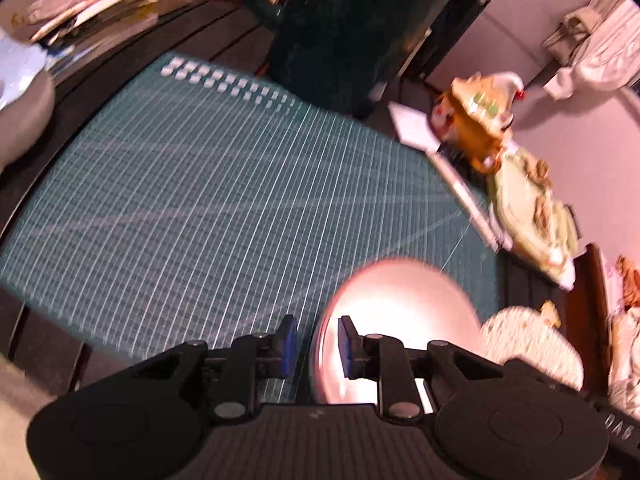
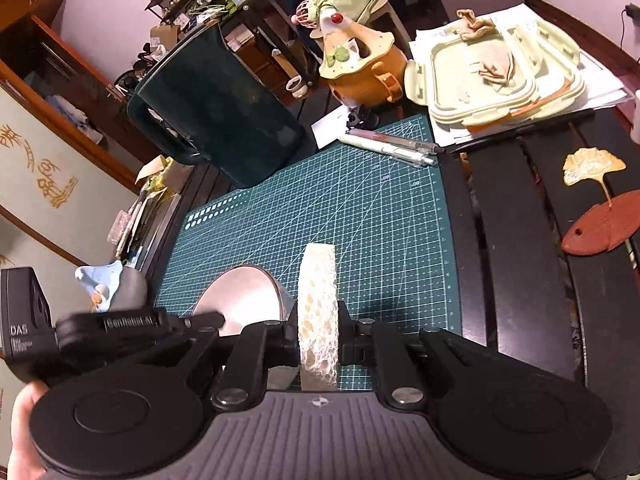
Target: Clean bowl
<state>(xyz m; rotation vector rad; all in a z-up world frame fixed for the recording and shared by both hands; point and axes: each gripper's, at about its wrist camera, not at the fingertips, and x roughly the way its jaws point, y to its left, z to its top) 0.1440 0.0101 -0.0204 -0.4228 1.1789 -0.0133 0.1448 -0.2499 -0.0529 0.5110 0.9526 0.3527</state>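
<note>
One bowl, one sponge pinched in right gripper. Left gripper parted around bowl rim, grip unclear. Green cutting mat centre frame, dark slatted table.

A dark slatted table carried a green mat — bowl and pens on it — plus a jug, stacked lids, papers and a leaf.

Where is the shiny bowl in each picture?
Left wrist view: the metal bowl sits low and right of centre, its rim between the left gripper fingers.
Right wrist view: lower left of centre, beside the sponge.
Shared landmark: the green cutting mat.
</note>
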